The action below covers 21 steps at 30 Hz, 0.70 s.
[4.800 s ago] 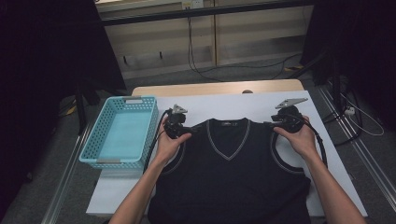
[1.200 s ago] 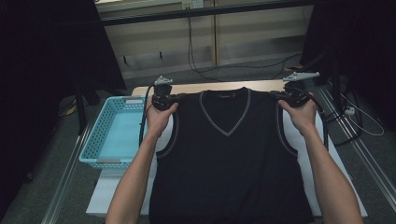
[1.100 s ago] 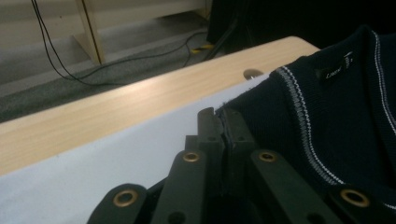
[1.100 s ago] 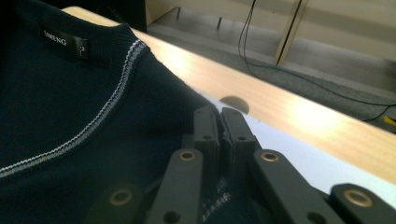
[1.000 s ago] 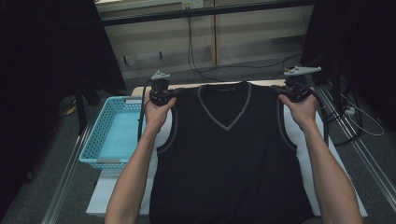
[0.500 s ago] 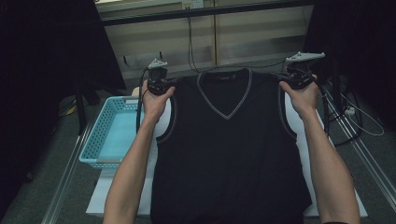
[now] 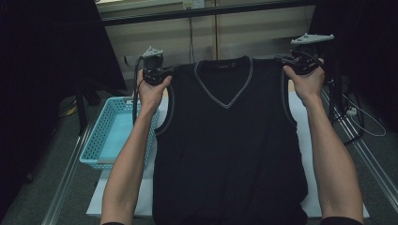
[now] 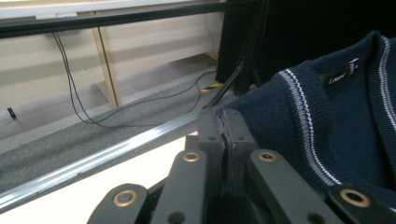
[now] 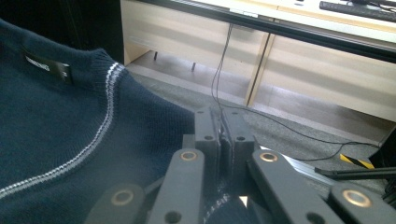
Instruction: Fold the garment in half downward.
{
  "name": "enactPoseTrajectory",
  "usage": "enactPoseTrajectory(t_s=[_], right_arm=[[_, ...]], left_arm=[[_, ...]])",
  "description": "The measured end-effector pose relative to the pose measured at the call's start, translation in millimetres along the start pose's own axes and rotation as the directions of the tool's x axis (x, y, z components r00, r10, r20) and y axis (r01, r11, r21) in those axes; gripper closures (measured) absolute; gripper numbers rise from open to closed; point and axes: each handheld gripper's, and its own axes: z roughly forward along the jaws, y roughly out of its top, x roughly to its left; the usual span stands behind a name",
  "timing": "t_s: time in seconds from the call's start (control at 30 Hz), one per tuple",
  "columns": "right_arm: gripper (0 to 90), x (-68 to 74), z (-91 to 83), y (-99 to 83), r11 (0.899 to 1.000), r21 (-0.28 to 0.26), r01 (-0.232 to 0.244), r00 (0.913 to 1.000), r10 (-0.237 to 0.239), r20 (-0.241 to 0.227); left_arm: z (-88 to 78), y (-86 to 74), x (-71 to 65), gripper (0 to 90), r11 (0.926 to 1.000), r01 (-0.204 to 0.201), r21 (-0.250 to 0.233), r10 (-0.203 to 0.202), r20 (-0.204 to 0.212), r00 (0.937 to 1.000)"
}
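The vest [image 7: 230,140] is dark ribbed knit cloth, matt, with pale striped trim. Beside it, the basket [image 7: 101,140] is glossy turquoise plastic lattice.

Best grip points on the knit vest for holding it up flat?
The two shoulder seams. The left claw and right claw are each shut on one shoulder of the vest, coming in from the outer sides. With the shoulders spread wide, the V-neck stays centred and the body hangs flat without bunching.
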Motion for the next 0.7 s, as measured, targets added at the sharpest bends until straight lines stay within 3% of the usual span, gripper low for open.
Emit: enactPoseTrajectory(t_s=[0.23, 0.33, 0.7], right_arm=[[86.4, -1.3, 2.6, -13.6, 1.000, 0.014, -0.012, 0.9998, 0.012, -0.014], [86.4, -1.5, 1.7, -21.9, 1.000, 0.022, -0.013, 0.9996, 0.013, -0.024], [86.4, 4.8, -16.4, -55.3, 1.000, 0.023, -0.017, 0.9971, 0.018, -0.074]], left_arm=[[3.0, -11.3, -3.3, 88.1, 0.9994, -0.012, 0.033, 0.012, 0.002, 0.9999], [0.6, -18.0, -5.7, 88.1, 0.9997, 0.001, 0.022, -0.001, 0.023, 0.9997], [-17.0, -40.7, -23.3, 88.0, 0.9980, -0.050, 0.039, 0.048, 0.055, 0.9974]])
